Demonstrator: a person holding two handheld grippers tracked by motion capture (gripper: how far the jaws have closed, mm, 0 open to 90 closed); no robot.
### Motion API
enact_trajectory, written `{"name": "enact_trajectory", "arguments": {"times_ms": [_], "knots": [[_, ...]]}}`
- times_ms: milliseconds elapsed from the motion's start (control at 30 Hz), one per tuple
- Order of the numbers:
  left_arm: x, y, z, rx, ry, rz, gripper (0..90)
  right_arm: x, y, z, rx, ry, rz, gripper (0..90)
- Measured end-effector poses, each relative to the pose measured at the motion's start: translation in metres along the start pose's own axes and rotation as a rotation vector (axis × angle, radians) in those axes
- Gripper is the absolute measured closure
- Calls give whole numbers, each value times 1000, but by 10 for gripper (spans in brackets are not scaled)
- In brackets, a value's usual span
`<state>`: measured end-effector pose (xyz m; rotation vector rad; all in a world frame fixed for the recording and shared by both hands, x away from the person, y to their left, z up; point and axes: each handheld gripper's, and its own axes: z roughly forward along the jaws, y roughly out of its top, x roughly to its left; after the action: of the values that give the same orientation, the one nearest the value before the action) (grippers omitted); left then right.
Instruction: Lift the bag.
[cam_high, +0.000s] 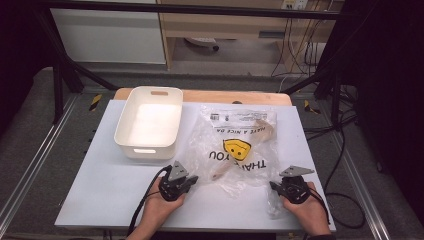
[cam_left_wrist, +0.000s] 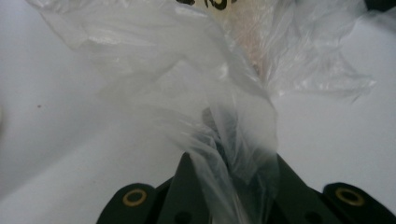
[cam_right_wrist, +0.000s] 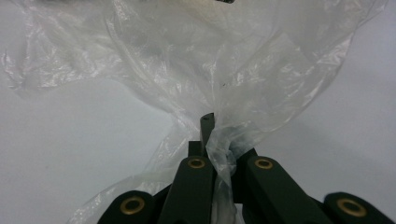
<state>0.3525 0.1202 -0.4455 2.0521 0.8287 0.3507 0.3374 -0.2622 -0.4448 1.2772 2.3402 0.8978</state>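
Plastic bag (cam_high: 240, 145): thin clear film, near weightless, totally limp, slick. It lies flat on the white table (cam_high: 110, 185), printed side up, just right of the white bin (cam_high: 148, 122), with its near edge towards you.

Your left gripper (cam_high: 186, 181) is clamped on the bag's near-left edge. In the left gripper view the film (cam_left_wrist: 219, 116) is bunched into a twist that runs down between the closed jaws. Your right gripper (cam_high: 286, 186) is likewise closed on the near-right corner; the right gripper view shows a pinched rope of film (cam_right_wrist: 224, 144) squeezed between the jaws, and loose plastic trails off below.

Handling notes:
- Film will stretch and tear before it resists, so pull slow and even on both sides.
- A bunched grip holds better than a single layer; a single ply would slide out of the pads.
- With no stiffness, anything you lift will sag between the two grips.
- Something tan and long (cam_high: 260, 131) sits inside, possibly a wooden utensil, hard to tell through the glare. If you raise the near edge, I'd expect it to slide towards the far end.

Which layers each grip caught, one or both, I can't tell.
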Motion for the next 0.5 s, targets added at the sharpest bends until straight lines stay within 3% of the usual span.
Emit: {"name": "enact_trajectory", "arguments": {"times_ms": [167,500], "knots": [[4,8,-10,-24,-1,2,900,4,7,-5,-47,30,14,900],[12,20,-17,-37,-2,-3,900,12,32,-14,-92,42,-23,900]]}}
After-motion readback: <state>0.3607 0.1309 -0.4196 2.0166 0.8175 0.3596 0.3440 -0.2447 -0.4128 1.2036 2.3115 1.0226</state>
